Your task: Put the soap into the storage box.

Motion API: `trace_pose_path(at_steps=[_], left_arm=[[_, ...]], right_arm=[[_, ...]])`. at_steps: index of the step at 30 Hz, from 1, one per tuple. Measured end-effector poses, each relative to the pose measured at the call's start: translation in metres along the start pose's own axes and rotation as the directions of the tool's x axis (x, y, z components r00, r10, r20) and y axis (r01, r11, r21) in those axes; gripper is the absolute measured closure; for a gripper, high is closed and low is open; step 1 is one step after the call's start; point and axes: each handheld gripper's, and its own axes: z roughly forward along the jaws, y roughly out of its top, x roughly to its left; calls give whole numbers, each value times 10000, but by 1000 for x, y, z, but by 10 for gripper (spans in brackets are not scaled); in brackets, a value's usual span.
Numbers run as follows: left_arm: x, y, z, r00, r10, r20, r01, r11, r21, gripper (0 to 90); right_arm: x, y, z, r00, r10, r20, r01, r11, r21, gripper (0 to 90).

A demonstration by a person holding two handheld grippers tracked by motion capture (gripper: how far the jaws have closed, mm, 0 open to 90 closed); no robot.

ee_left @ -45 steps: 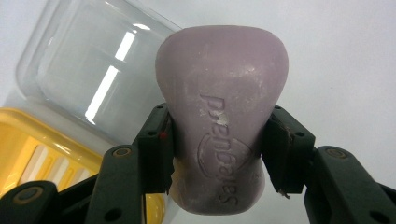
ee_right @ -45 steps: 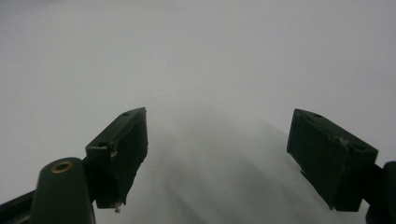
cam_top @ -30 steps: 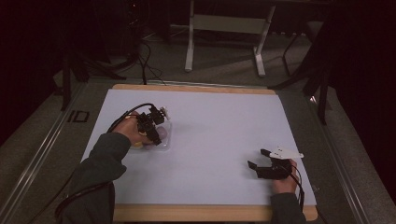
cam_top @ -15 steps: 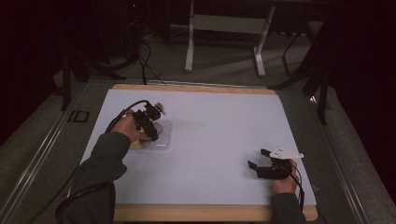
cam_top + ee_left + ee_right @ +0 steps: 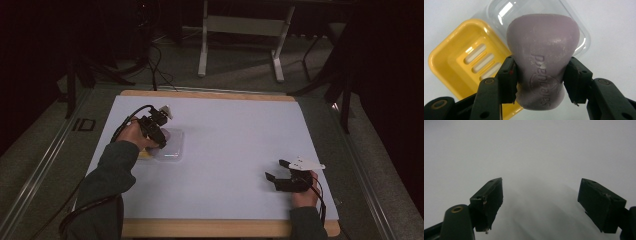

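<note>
Two jaws of left gripper point(image 5: 540, 82) clamped on purple soap bar point(image 5: 542, 62), above yellow soap dish point(image 5: 461, 65) and clear lid point(image 5: 576, 27) | risk: slick bar squirting free | right gripper point(image 5: 540, 202) gaped empty.

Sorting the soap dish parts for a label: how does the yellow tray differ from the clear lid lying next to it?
The yellow tray is opaque, while the clear lid is see-through, with the white table visible through it. The yellow tray has slots in its floor; the clear lid's surface looks smooth and glossy, with bright reflections. Both are rounded rectangles lying on the table side by side, and both sit partly behind the purple soap bar held in the left gripper.
</note>
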Motion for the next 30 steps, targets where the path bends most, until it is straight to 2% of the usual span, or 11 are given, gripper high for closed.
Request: trace_pose_path(at_steps=[10, 19, 30], left_arm=[[11, -5, -1, 9981, -606, -105, 606, 9981, -66, 498], [22, -9, 0, 9923, -1230, -117, 1229, 9924, -122, 497], [33, -14, 0, 9872, -1587, -143, 1586, 9873, -55, 498]], right_arm=[[0, 0, 0, 10000, 0, 0, 0, 10000, -3, 199], [0, 0, 0, 10000, 8, 3, -8, 10000, -22, 199], [0, 0, 0, 10000, 19, -5, -19, 10000, -32, 199]])
